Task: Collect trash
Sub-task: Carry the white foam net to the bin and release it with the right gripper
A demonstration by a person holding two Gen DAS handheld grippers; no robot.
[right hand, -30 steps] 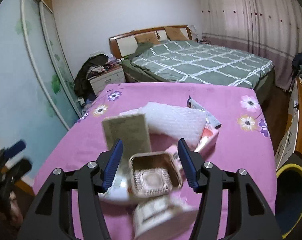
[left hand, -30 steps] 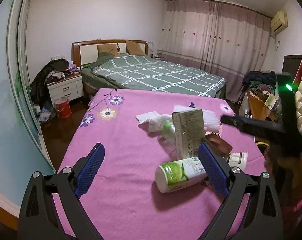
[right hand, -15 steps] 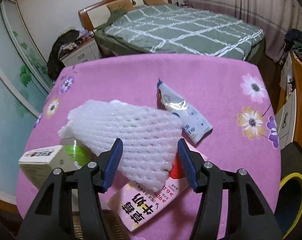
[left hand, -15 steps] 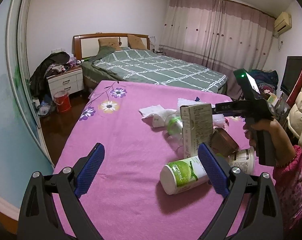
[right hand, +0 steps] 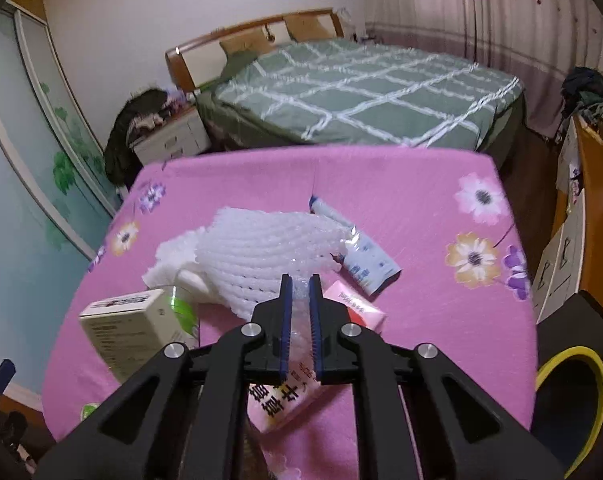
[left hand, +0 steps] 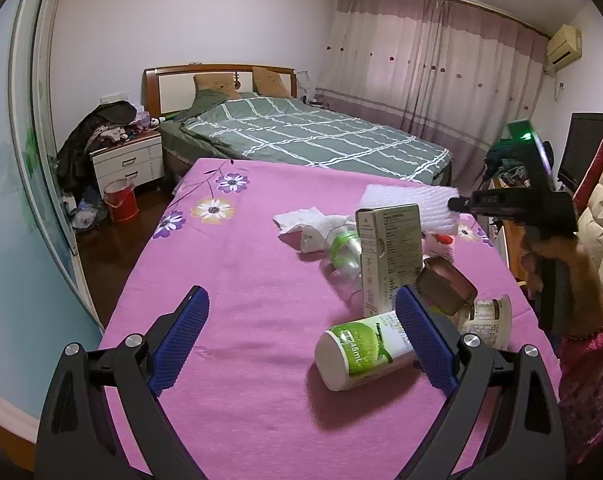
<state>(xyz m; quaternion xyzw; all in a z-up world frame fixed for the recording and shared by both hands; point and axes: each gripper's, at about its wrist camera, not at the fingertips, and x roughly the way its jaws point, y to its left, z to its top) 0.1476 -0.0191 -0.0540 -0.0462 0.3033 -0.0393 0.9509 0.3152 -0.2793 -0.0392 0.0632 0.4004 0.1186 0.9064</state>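
Trash lies on a pink flowered tablecloth (left hand: pixel 241 280). My right gripper (right hand: pixel 299 288) is shut on the white foam net (right hand: pixel 269 244), pinching its near edge; the net also shows in the left wrist view (left hand: pixel 413 204) with the right gripper (left hand: pixel 457 203) at its right end. Below it lie a pink carton (right hand: pixel 297 396) and a blue-white sachet (right hand: pixel 365 260). My left gripper (left hand: pixel 301 336) is open and empty above the cloth, its right finger beside a lying white-and-green bottle (left hand: pixel 361 354). A beige box (left hand: pixel 389 256) stands upright.
A brown foil tray (left hand: pixel 447 284), a white cup (left hand: pixel 487 322), a clear bottle (left hand: pixel 343 250) and crumpled tissue (left hand: pixel 305 220) crowd the table's right side. A yellow-rimmed black bin (right hand: pixel 573 400) stands at the right. A green bed (left hand: pixel 301 136) lies beyond.
My right gripper moved forward from the foil tray to the foam net and closed on its edge. My left gripper stayed open and nearly still.
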